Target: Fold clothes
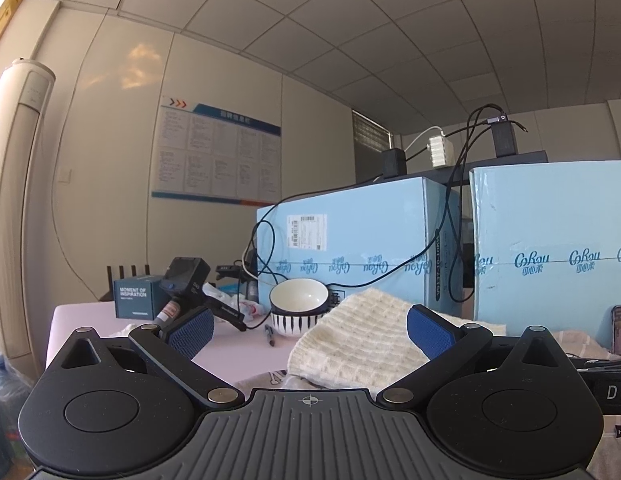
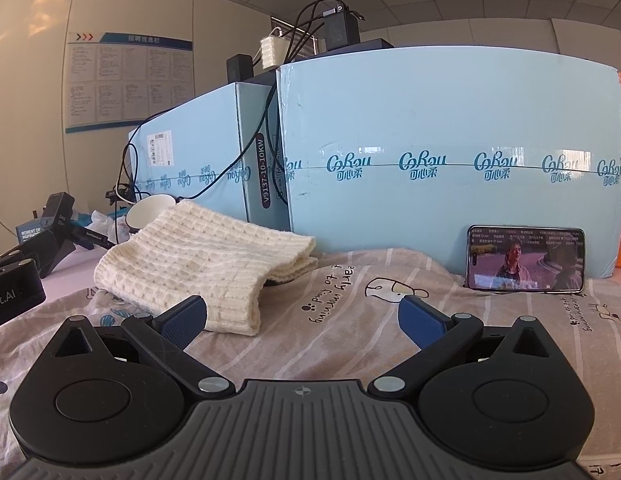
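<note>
Forward travel is blocked by two blue cartons (image 2: pixel 450 152) standing along the table's far side, a phone (image 2: pixel 525 258) propped against the right one. Open room is left over the striped cloth (image 2: pixel 350 344) — only a folded cream knit (image 2: pixel 198 264) is lying on it, left of centre. Far left is cluttered: bowl (image 1: pixel 298 304), marker (image 1: pixel 269 334), camera mount (image 1: pixel 190 280), small dark box (image 1: pixel 134 298), trailing cables (image 1: pixel 266 240).

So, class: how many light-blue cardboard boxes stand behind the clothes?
2. The left box stands behind the cream knit; the right box, beside it and nearer, has the phone leaning on it. Others may be hidden behind.
</note>
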`<state>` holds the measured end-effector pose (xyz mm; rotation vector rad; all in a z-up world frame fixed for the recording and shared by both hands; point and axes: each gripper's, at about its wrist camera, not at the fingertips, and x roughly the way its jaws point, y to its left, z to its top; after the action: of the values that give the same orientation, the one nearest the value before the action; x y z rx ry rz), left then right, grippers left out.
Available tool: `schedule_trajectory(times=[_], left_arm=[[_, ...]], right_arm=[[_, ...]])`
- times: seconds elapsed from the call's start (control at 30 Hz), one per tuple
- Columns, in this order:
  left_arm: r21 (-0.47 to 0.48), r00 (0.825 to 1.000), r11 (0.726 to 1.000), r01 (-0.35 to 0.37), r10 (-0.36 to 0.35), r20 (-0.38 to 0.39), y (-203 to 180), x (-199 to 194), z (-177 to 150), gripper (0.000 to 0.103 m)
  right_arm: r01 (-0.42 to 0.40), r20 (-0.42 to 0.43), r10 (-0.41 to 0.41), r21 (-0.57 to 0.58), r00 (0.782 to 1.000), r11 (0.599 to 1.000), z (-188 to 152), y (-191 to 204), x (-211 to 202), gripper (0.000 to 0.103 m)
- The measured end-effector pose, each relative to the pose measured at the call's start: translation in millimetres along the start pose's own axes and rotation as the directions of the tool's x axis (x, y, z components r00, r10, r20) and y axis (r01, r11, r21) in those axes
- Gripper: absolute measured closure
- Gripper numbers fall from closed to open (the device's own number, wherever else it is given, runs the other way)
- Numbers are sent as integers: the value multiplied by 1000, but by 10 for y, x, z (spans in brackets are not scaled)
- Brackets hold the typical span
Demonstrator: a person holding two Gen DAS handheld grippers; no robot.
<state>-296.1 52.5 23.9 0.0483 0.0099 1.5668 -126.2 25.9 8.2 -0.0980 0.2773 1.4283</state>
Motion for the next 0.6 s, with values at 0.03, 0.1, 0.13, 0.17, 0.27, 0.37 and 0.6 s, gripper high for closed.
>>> schedule_trajectory(times=[0.03, 0.1, 0.13, 0.17, 0.27, 0.37, 0.6], left_arm=[[0, 1000, 1000, 0, 0, 0, 0, 0, 0, 0], [0, 1000, 1000, -1, 1, 0, -3, -3, 1, 0], [0, 1000, 1000, -1, 1, 0, -3, -2, 1, 0], [0, 1000, 1000, -1, 1, 1, -3, -3, 0, 0], [0, 1000, 1000, 0, 0, 2, -6, -8, 0, 0], [0, 1000, 1000, 0, 0, 3, -2, -13, -3, 0], [0, 1000, 1000, 1, -1, 3, 4, -9, 3, 0]], right_arm=[[0, 0, 0, 0, 1000, 1000, 0, 0, -1, 0], [0, -1, 0, 0, 1000, 1000, 0, 1, -2, 0], [0, -1, 0, 0, 1000, 1000, 0, 1, -2, 0], [0, -2, 0, 0, 1000, 1000, 1, 1, -2, 0], [-1, -4, 1, 0, 1000, 1000, 2, 1, -1, 0], [-1, -5, 1, 0, 1000, 1000, 0, 1, 0, 0], [-1, -6, 1, 0, 1000, 1000, 1, 0, -1, 0]])
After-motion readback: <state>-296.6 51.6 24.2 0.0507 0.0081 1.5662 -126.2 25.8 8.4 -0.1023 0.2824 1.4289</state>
